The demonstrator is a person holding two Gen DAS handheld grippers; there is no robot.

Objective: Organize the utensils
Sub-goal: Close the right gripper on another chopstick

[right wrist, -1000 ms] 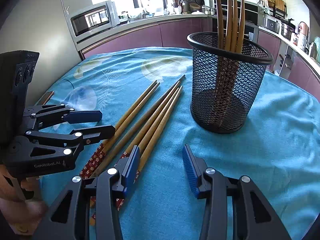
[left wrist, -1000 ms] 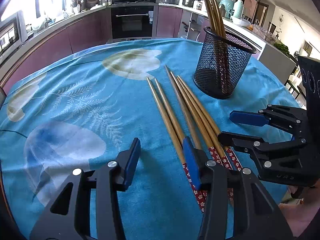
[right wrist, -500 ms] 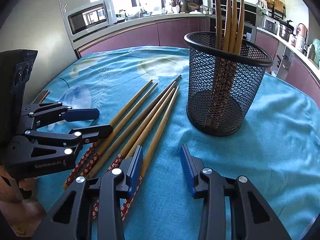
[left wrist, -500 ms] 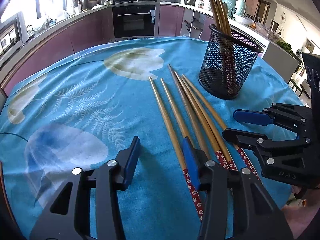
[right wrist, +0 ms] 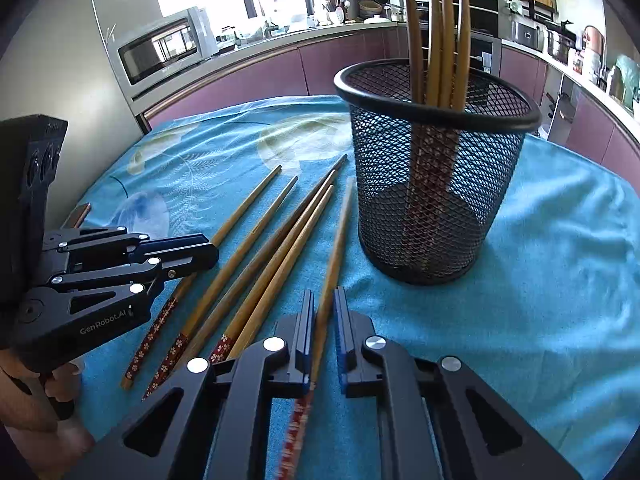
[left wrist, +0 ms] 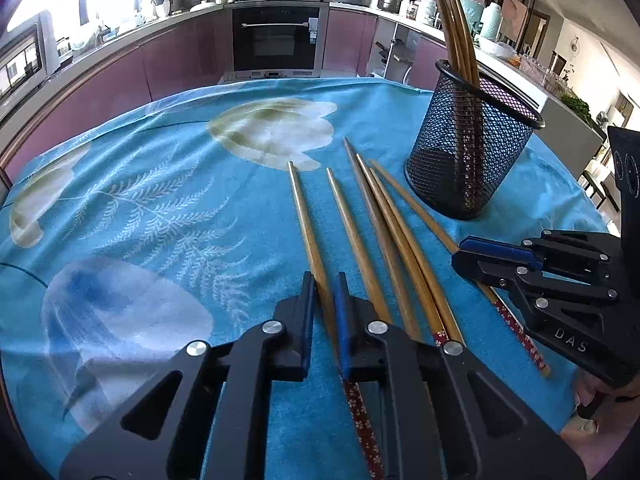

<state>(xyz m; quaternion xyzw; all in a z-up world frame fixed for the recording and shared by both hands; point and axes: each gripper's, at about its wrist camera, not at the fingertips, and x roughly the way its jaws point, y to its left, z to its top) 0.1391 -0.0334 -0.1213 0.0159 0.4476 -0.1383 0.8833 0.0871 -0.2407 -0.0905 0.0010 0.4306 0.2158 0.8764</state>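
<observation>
Both tools pinch chopsticks on blue tablecloth [left wrist: 160,184]; kitchen counter [right wrist: 280,40] behind.

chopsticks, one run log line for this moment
left tool shut on leftmost chopstick | right tool shut on rightmost chopstick | mesh holder upright

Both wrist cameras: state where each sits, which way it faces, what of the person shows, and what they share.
Left wrist: rides the left tool, facing along the blue floral tablecloth toward the oven; right tool at right edge.
Right wrist: rides the right tool, facing the microwave; left tool and the person's left hand at left.
Shared: black mesh cup of chopsticks, loose wooden chopsticks on cloth.
</observation>
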